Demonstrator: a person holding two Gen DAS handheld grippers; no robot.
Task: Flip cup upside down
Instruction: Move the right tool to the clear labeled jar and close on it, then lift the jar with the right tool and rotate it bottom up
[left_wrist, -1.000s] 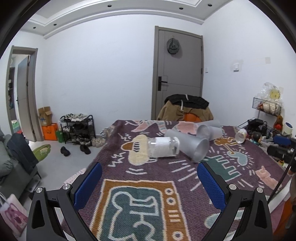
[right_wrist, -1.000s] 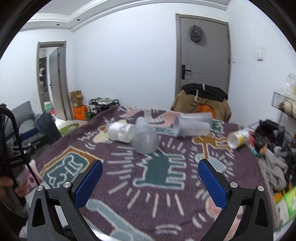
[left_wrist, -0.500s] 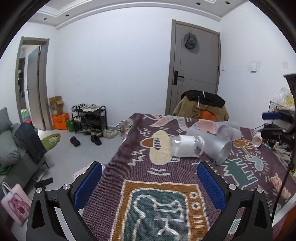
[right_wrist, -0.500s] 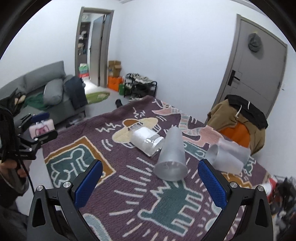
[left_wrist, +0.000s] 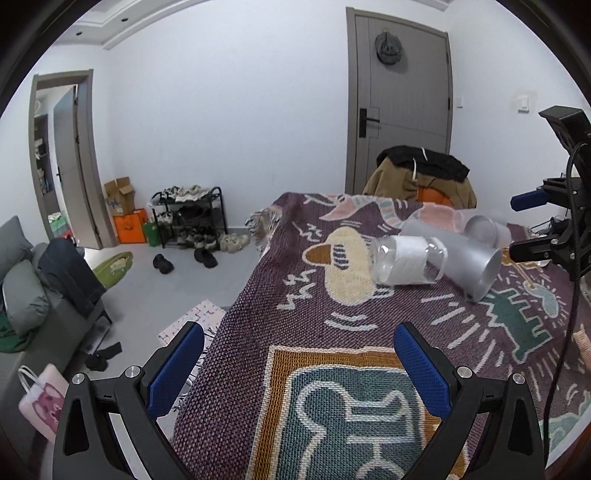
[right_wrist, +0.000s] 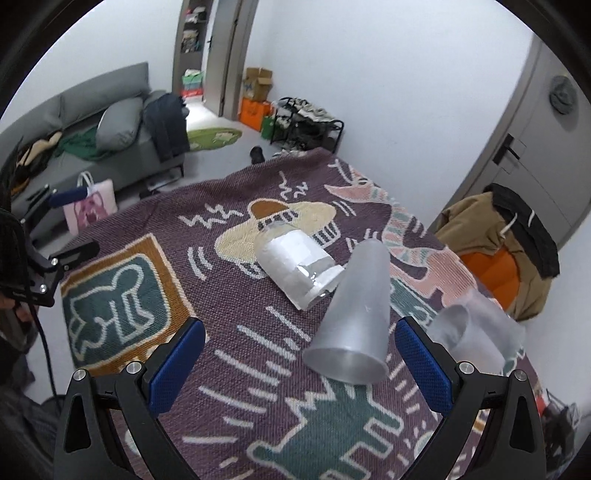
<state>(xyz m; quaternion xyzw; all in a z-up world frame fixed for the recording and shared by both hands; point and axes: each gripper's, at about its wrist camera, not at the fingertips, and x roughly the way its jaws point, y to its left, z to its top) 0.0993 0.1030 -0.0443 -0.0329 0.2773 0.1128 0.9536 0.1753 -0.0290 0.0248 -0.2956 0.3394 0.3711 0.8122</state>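
Frosted cup (right_wrist: 354, 317) lies on its side on the patterned blanket (right_wrist: 229, 373) that covers the worktop, its open mouth turned toward the near edge and its narrow base pointing away. Just beside it on the left, apparently touching, lies a clear jar (right_wrist: 295, 267) with a white label, also toppled. Two more frosted cups (right_wrist: 480, 332) lie together to the right, a little apart from it.

The right tool (right_wrist: 301, 371) hovers above the blanket with its blue pads spread wide and nothing between them; the cup's mouth sits in the gap as seen from the wrist view, though contact is not evident. The left tool (left_wrist: 299, 369) hangs near the blanket's left edge, likewise wide apart and empty, well short of the jar (left_wrist: 408, 264) and the cup (left_wrist: 461, 258).

By this evidence the flip has not begun: the cup is neither gripped nor raised. Closing on it, lifting, turning it mouth-down and setting it on the blanket all appear to remain.
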